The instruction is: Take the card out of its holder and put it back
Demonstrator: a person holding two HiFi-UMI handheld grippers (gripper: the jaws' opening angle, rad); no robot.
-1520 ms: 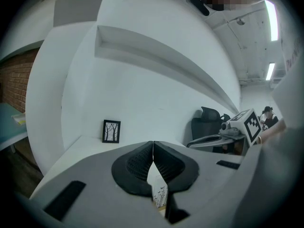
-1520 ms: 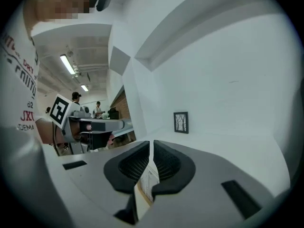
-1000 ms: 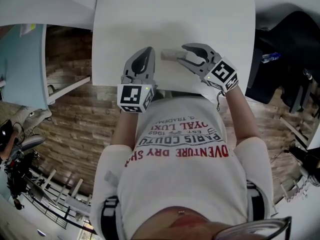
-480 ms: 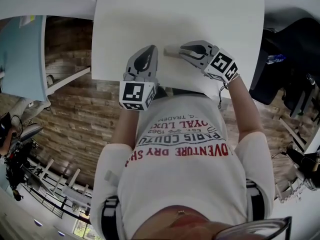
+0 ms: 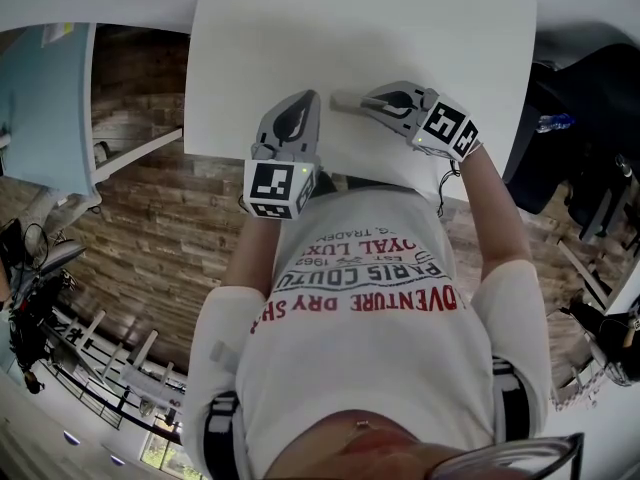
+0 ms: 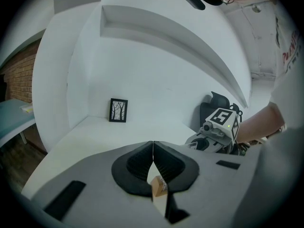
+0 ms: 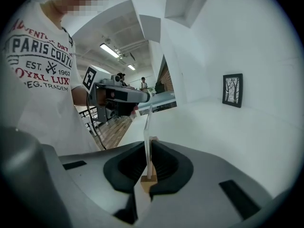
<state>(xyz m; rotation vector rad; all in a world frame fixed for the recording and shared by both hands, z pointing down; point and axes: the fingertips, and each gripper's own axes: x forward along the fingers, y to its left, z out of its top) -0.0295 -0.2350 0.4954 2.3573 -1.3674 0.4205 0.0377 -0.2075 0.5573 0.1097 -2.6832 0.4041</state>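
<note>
While panning left to right across the head view, landing first on the left gripper (image 5: pixel 306 99) at the near edge of the white table (image 5: pixel 380 28), clamped fully shut, pinching nothing. Just right of its tip, at centre frame, catching a pale slab: the card (image 5: pixel 345 102), with the right gripper (image 5: pixel 366 103) nosed up against its right end. Can't split card from holder up here; too small, too pale.

Over to the left gripper view: showing both pads met in one clean line, plus a small tan block (image 6: pixel 158 186) peeping through low in the throat. Holder or gripper part? Impossible to say. Right of centre, spotting the right gripper again, side on.

Now the right gripper view, and seeing what overhead hides: catching those jaws just closing in, now nipped on the card, a thin sheet standing edge-on between the pads and poking out past the tips. Another tan block at its foot.

Around it all: pale blue tabletop (image 5: pixel 45 118) at far left, brick-pattern floor (image 5: pixel 150 238) beneath it, dark chair (image 5: pixel 590 78) at far right. Only in the gripper views: a small tree picture (image 6: pixel 118 110) in a black frame, standing at the back of the white table, at the foot of a white wall (image 6: pixel 156 80).
</note>
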